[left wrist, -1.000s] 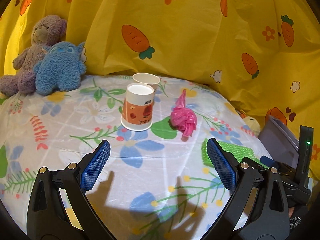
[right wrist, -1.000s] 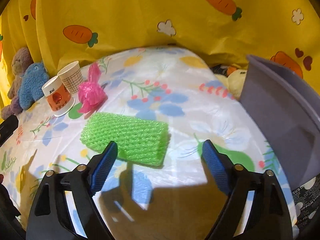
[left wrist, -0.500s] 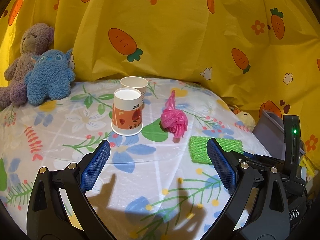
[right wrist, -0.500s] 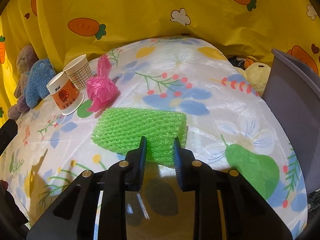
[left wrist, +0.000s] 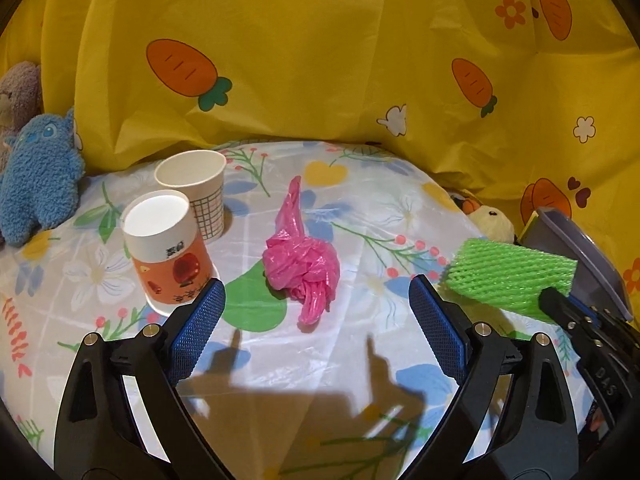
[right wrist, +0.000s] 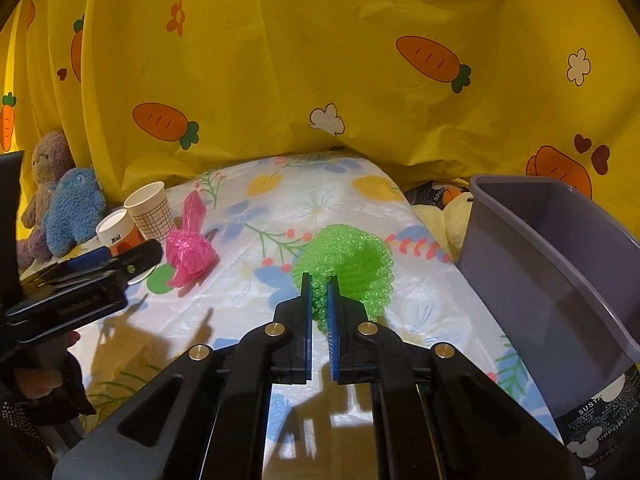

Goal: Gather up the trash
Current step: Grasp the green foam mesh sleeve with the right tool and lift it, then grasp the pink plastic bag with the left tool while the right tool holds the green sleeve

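Right gripper (right wrist: 319, 292): my jaws are clamped on one end of the green foam net (right wrist: 352, 264), which hangs clear above the tabletop (right wrist: 280, 216).
Left gripper (left wrist: 316, 312): my jaws stand wide and are closing, nothing between the pads.
Pink plastic bag (left wrist: 300, 260): crumpled, lying on the floral cloth just ahead of my left gripper.
Paper cups (left wrist: 168, 248): two, upright, touching, left of the bag.
Grey bin (right wrist: 560, 280): at the tabletop's right edge, just beside the net.
Plush toys (right wrist: 72, 212): far left, against the yellow curtain.
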{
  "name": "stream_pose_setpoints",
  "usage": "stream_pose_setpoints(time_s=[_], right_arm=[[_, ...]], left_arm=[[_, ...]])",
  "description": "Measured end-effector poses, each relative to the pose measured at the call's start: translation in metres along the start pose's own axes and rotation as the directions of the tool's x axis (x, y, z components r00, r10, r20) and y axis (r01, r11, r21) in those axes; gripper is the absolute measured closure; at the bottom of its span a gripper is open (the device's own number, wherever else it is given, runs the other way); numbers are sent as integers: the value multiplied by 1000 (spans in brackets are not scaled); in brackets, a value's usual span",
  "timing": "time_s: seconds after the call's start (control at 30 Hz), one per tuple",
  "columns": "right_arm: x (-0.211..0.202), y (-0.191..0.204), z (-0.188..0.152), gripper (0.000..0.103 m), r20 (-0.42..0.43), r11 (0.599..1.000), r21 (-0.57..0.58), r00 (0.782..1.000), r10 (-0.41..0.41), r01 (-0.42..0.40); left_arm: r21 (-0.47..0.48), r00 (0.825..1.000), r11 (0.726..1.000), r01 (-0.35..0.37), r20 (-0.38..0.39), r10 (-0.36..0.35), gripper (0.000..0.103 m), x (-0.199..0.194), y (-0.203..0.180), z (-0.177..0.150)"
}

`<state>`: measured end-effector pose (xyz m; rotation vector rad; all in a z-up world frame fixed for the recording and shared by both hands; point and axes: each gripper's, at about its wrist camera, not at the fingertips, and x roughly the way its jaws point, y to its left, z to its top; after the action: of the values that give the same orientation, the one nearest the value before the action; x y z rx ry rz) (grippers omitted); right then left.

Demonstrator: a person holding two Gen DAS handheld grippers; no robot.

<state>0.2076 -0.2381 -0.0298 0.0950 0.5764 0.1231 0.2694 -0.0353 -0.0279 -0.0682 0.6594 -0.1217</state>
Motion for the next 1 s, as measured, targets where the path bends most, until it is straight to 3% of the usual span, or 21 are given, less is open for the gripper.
stream_pose_setpoints(time_s=[0.23,0.33,0.4,0.5,0.67,1.0], right_arm=[[-8,-4,1,96,28,1000,-13,1000,-4,4],[-11,-1,1,96,37,1000,-21,999,3,-2],[-13,1,1,96,43,1000,-27,999,9,-8],[-16,6,2,96,49,999,-37,999,22,-20],[-26,8,2,96,61,999,-42,997,37,-35],[-58,11,1,96,107,996,-62,992,63,-56]], left_arm=[[16,994,1000,4,-106,-2,39,50,-5,5],[16,990,1000,17,-142,-14,55,60,-5,3],[16,987,999,30,-159,-27,77,63,-4,1],[34,989,999,38,-147,-33,94,59,-5,-1],[38,992,997,65,-109,-60,99,38,-6,-4],[83,993,990,110,22,-112,100,-37,-23,-7]])
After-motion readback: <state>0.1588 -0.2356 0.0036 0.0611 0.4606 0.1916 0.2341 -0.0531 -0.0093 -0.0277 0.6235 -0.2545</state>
